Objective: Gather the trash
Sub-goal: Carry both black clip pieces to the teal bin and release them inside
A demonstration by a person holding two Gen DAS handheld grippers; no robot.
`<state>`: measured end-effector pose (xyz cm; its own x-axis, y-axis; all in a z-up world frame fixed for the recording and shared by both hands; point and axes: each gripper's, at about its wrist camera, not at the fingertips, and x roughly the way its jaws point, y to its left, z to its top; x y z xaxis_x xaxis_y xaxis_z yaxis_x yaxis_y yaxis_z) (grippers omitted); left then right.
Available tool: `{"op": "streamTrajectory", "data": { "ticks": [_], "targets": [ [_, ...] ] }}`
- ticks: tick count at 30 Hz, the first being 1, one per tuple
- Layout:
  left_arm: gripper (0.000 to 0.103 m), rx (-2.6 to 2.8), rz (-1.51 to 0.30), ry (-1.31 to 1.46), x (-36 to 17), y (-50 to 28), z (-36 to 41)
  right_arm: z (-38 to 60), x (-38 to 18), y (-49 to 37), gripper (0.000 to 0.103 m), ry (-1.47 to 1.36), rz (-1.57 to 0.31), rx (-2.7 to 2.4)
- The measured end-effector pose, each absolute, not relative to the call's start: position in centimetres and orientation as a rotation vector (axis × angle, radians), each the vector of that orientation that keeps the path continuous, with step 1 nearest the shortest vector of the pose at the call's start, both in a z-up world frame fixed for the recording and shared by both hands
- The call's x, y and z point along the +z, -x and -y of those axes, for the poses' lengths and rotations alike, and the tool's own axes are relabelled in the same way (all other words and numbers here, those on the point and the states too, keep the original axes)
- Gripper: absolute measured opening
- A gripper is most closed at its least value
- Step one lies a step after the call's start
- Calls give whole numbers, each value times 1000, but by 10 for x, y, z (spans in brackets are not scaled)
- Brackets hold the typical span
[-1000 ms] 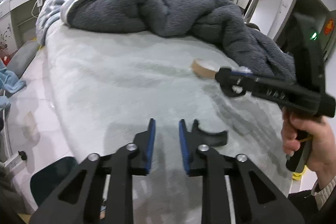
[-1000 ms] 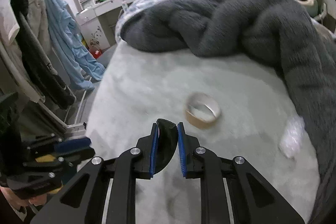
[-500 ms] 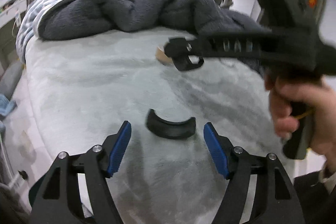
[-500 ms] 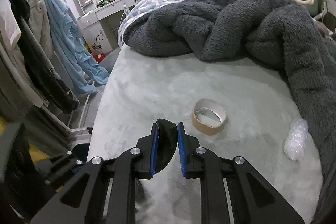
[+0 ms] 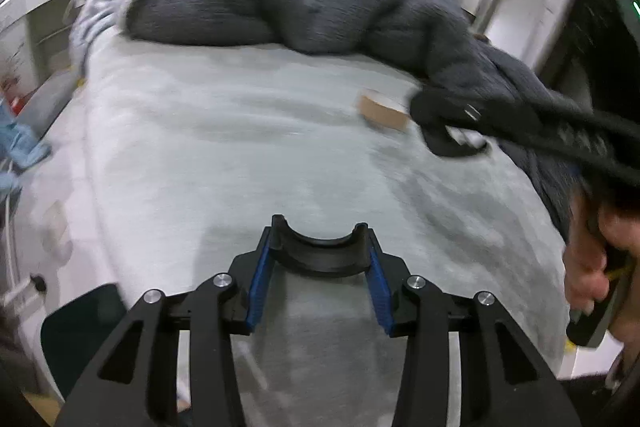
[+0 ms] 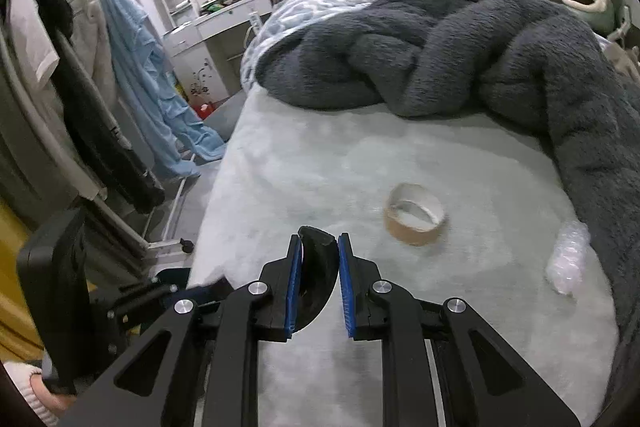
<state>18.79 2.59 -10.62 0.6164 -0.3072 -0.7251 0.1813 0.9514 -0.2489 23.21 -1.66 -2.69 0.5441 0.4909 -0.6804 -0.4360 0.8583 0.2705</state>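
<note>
On the grey bed (image 6: 320,163), the left gripper (image 5: 319,269) is closing its jaws around a curved black scrap (image 5: 320,251), pads at both its ends, while the right gripper (image 6: 319,281) is clenched on a second black curved piece (image 6: 316,267). By my reading the collecting is partly done: a cardboard tape ring (image 6: 414,217) and a crumpled clear plastic wrapper (image 6: 568,259) lie loose near the dark blanket (image 6: 460,51), not yet gathered. No brand or writing is legible anywhere.
</note>
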Motion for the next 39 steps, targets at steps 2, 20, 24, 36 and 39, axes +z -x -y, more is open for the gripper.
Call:
{"op": "streamTrajectory", "data": {
  "ticks": [2, 20, 24, 36, 39],
  "targets": [
    [46, -232, -867, 195, -106, -189, -41, 5, -27, -229, 18, -60, -829, 574],
    [47, -7, -1050, 257, -141, -165, -146, -130, -26, -218, 18, 11, -822, 780],
    [47, 20, -1110, 299, -157, -156, -173, -163, -29, -212, 18, 35, -828, 827],
    [49, 37, -1270, 372, -200, -129, -214, -230, -57, -200, 18, 105, -900, 912],
    [51, 45, -1296, 392, -210, -122, -225, -242, -68, -198, 18, 128, -923, 917]
  ]
}}
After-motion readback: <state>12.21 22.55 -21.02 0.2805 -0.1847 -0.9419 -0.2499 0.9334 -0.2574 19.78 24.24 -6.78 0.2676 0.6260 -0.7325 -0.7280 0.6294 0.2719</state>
